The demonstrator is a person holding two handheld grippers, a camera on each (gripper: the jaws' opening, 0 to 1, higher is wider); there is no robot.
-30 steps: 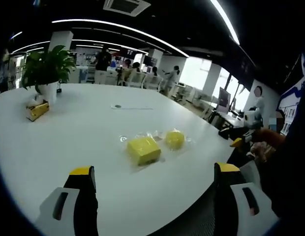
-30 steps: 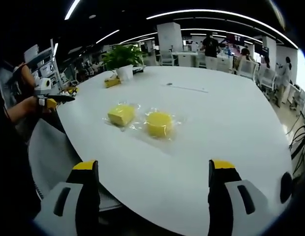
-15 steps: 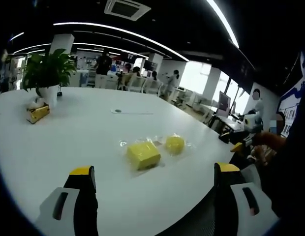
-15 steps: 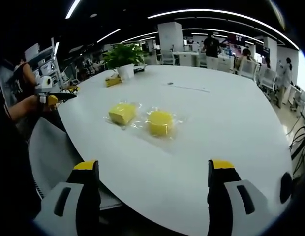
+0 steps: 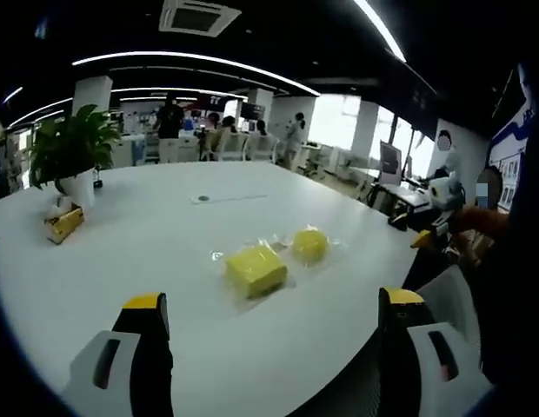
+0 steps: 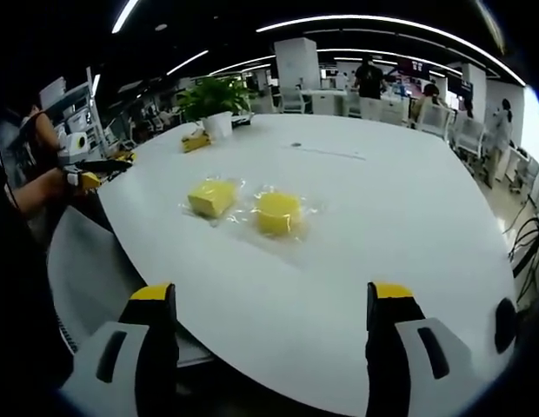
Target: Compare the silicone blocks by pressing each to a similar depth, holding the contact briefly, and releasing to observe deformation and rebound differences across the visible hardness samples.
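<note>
Fingers of both grippers stand wide apart with nothing between them: the left gripper (image 5: 268,317) and the right gripper (image 6: 269,308) each hang above the near edge of the white table (image 5: 148,234), well short of the samples, so no press has begun. That spread probably suits an approach, leaving either tool free to come down on a block. Beyond the fingers, two yellow silicone pieces lie side by side near the middle of the table, each in clear wrap whose loose edges spread flat around it. Seen from the left gripper, the square block (image 5: 255,268) sits nearer and the round block (image 5: 309,245) just beyond and to its right; seen from the right gripper the square block (image 6: 211,196) is on the left and the round block (image 6: 278,212) beside it, close but apparently not touching. They seem set together for an easy like-for-like press. The square block's long axis runs roughly across the left gripper view, a corner turned toward that gripper; the round one has no clear long axis. Farther off stand a potted plant (image 5: 68,148) and a small yellow box (image 5: 64,223), well apart from the samples.
</note>
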